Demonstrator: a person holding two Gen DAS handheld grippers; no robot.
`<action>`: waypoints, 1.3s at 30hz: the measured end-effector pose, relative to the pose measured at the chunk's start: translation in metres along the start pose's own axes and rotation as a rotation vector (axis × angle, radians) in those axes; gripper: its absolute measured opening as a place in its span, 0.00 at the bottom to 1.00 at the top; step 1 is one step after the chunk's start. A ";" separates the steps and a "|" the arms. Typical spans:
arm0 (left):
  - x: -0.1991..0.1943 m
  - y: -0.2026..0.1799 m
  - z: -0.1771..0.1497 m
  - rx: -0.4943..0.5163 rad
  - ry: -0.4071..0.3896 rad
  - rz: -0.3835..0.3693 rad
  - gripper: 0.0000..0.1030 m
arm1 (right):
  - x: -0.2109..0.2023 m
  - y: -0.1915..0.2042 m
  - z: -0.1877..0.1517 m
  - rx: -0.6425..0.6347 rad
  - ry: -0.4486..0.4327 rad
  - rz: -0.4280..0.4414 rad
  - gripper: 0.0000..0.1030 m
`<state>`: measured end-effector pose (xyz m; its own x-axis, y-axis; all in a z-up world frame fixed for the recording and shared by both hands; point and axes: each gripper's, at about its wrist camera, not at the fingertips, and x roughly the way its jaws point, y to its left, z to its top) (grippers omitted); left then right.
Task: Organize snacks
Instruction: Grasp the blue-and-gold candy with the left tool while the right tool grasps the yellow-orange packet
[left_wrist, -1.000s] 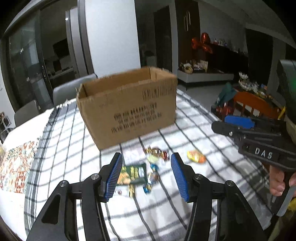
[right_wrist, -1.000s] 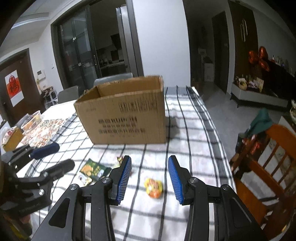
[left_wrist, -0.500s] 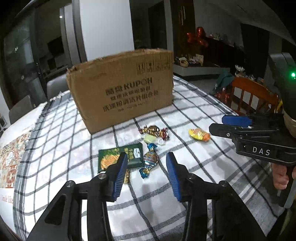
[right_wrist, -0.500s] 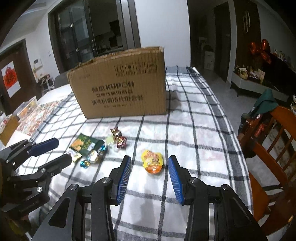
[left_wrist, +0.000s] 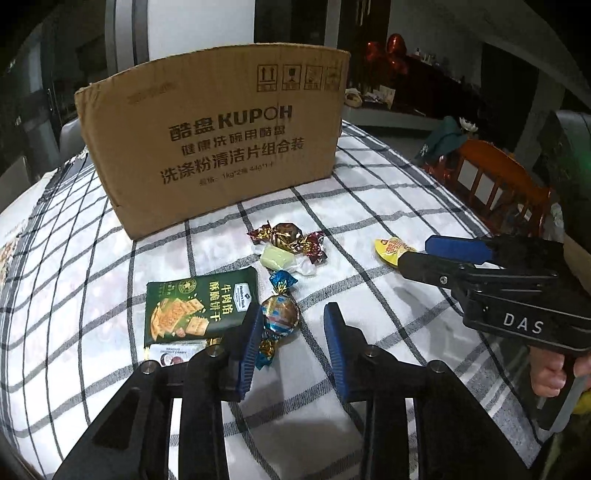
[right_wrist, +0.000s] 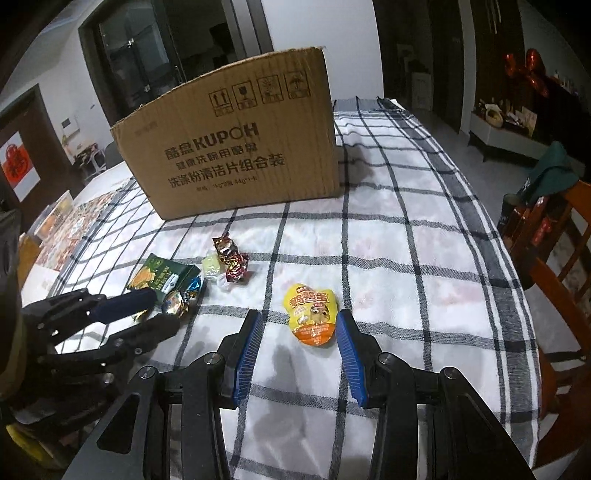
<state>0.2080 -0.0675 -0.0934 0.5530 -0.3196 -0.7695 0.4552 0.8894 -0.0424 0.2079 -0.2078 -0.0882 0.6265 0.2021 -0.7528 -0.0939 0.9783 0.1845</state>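
Note:
A brown cardboard box (left_wrist: 218, 136) stands on the checked tablecloth (left_wrist: 369, 206); it also shows in the right wrist view (right_wrist: 240, 151). Before it lie a green cracker packet (left_wrist: 195, 304), a blue-wrapped round candy (left_wrist: 279, 315), a pale green candy (left_wrist: 277, 256) and red-gold wrapped candies (left_wrist: 291, 238). My left gripper (left_wrist: 290, 330) is open, low over the cloth, the blue candy between its fingers by the left pad. My right gripper (right_wrist: 297, 334) is open, straddling a yellow-orange snack pouch (right_wrist: 312, 314), which touches the right pad.
An orange wooden chair (left_wrist: 498, 184) stands at the table's right edge, also in the right wrist view (right_wrist: 554, 266). A patterned mat (right_wrist: 70, 229) with small containers lies far left. A dark cabinet with red balloons (right_wrist: 524, 70) is beyond.
Both grippers have dropped lower and moved forward towards the snacks. The blue candy now lies between my left fingers and the yellow pouch between my right fingers. Both stay open.

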 end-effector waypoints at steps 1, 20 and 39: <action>0.001 0.000 0.001 -0.001 0.002 0.011 0.31 | 0.000 0.000 0.000 0.001 0.000 0.000 0.41; 0.021 -0.004 0.005 0.016 0.022 0.071 0.24 | 0.015 -0.004 0.004 0.009 0.037 0.000 0.41; -0.004 0.000 0.010 -0.075 0.003 0.014 0.24 | 0.021 0.006 0.005 -0.072 0.056 -0.017 0.31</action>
<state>0.2131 -0.0693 -0.0842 0.5566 -0.3063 -0.7723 0.3940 0.9157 -0.0792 0.2244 -0.1976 -0.1003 0.5846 0.1855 -0.7898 -0.1402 0.9820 0.1269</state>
